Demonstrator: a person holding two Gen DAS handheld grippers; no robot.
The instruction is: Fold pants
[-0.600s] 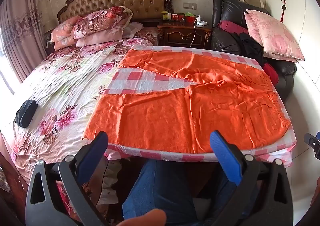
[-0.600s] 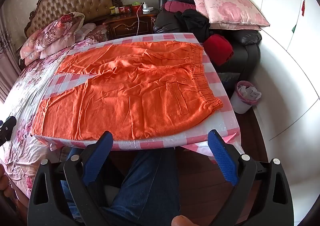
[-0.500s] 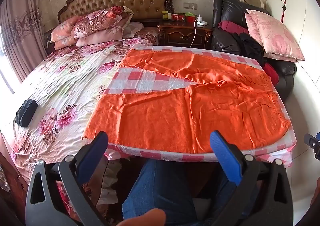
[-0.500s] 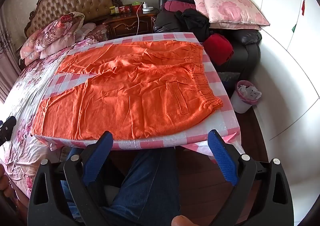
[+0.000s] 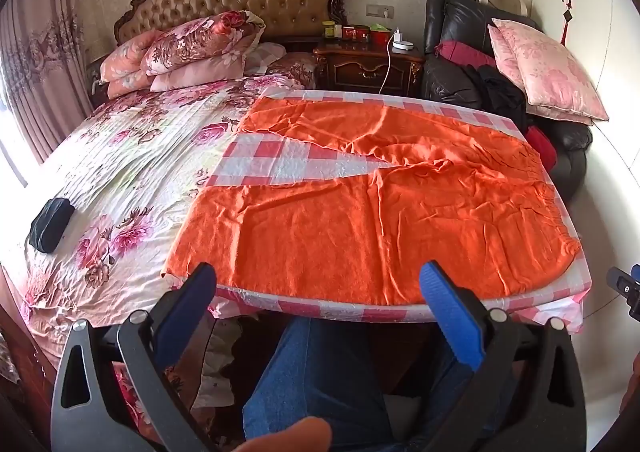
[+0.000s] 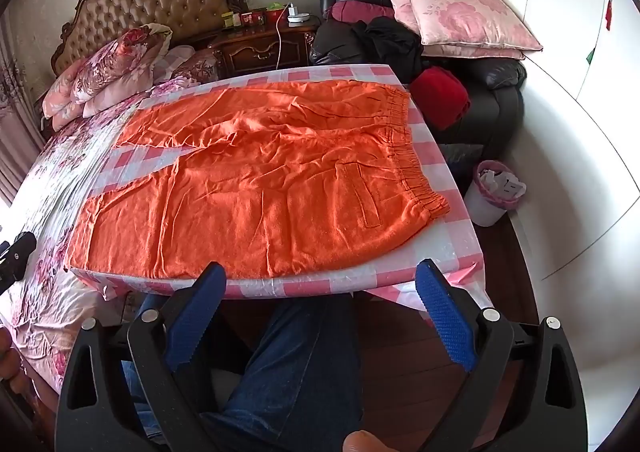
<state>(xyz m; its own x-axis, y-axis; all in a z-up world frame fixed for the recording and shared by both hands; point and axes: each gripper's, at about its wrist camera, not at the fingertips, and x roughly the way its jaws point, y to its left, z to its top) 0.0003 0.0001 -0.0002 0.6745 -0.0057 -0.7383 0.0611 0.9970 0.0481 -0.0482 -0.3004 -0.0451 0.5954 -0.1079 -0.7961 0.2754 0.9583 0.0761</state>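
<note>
Fingers of my left gripper spread wide, nothing between them; right gripper likewise released. Both hang just off the near table edge. Orange pants lie flat on the pink checked tablecloth, legs splayed toward the bed, waistband at right.

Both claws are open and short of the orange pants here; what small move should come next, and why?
Probably bring the left claw forward to the near leg's hem. The orange pants lie flat and unfolded on the checkered board, and neither it nor the right claw touches them.
</note>
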